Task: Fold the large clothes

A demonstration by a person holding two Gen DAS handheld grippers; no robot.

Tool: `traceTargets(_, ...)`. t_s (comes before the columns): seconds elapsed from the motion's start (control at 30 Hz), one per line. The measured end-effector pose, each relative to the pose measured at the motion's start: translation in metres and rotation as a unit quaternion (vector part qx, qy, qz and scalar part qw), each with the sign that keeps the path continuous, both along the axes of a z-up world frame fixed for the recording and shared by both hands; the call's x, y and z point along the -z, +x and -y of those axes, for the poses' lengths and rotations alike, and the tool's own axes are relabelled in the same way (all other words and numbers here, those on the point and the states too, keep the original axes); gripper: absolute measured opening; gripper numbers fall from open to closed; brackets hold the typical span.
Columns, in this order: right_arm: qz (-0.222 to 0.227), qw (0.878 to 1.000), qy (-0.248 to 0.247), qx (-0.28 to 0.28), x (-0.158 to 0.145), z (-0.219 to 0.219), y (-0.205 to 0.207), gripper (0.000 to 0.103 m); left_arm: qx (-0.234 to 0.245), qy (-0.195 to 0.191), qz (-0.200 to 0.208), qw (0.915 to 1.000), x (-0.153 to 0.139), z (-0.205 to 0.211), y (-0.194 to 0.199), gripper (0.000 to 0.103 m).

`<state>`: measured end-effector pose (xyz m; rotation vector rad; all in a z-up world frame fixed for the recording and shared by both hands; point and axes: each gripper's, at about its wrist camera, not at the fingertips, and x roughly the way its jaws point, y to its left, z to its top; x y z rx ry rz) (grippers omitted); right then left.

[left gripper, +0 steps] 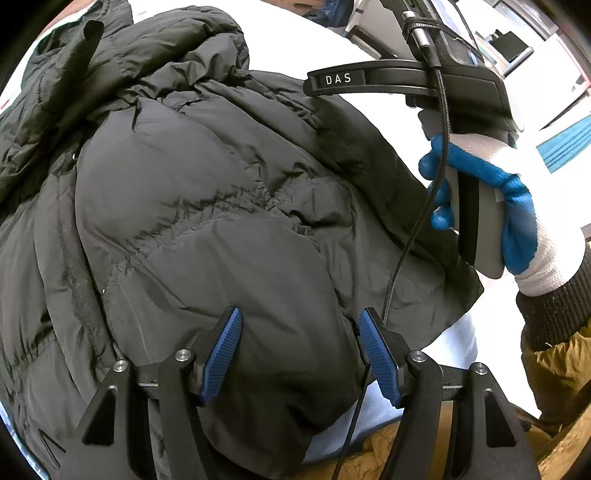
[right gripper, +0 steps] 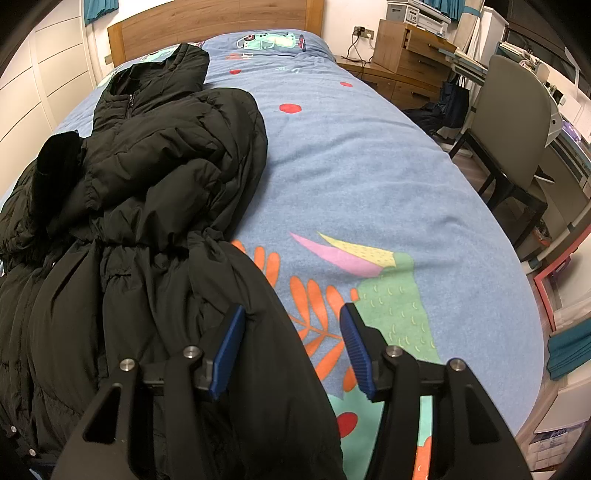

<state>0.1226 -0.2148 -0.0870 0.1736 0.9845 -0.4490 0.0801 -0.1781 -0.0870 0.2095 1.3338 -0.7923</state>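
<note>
Closest to me, my left gripper [left gripper: 300, 354] is spread wide with nothing between its blue pads [left gripper: 221, 354], hovering just over the puffy lower part of the black coat [left gripper: 207, 206]. My right gripper [right gripper: 291, 354] is spread too and holds nothing; its left pad sits right at the coat's near hem edge, while its right pad hangs over the bare blanket [right gripper: 369, 177]. In the left view I see my right hand [left gripper: 487, 206], in a blue and white glove, wrapped around the other tool's handle just beyond the coat's right edge.

The coat lies along the left side of the bed [right gripper: 443, 258], hem toward me, the gathered waist in the middle, a sleeve [right gripper: 59, 162] doubled over the chest, and the collar and hood farthest off near the wooden headboard [right gripper: 207, 22].

I judge the step in hand is taking the hem to fold the bottom up toward the waist. To do it well, I should bite both hem corners deep enough to catch the padded layers rather than just the slippery shell, close both grippers at a matching depth, and lift them evenly so the fold lands square. The padding looks springy, so I expect it to push back and need pressing flat.
</note>
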Motion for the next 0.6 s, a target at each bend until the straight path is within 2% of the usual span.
traceTargets(0.6, -0.003, 1.0, 0.0, 0.001, 0.005, 0.001, 0.001, 0.052, 0.004, -0.005, -0.02, 0.9998, 0.017, 0.005, -0.002, 0.066)
